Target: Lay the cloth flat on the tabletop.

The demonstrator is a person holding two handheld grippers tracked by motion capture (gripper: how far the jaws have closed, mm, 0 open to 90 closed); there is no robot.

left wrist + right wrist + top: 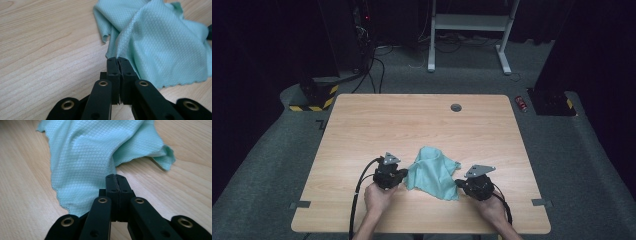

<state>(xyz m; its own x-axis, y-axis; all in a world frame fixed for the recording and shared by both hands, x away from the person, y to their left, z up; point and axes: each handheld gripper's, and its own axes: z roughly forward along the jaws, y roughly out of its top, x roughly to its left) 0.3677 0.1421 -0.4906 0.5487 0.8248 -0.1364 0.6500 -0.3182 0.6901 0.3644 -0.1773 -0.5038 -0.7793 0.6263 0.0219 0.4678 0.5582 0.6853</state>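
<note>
Pale wooden tabletop (412, 125) is seen carrying a crumpled mint-green waffle-weave cloth (432, 172) near its front edge, pinched at opposite sides by the pressed-together jaws of the left gripper (398, 175) and right gripper (463, 184), presumably for spreading.

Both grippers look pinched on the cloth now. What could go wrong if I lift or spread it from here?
1. The left gripper and right gripper each seem to pinch only a thin edge of the mint-green waffle-weave cloth, so a corner may slip out.
2. The cloth is bunched with folds between them; pulling apart unevenly could leave it twisted.
3. It lies near the front edge of the light wooden table, so a dropped corner could trail off.
</note>
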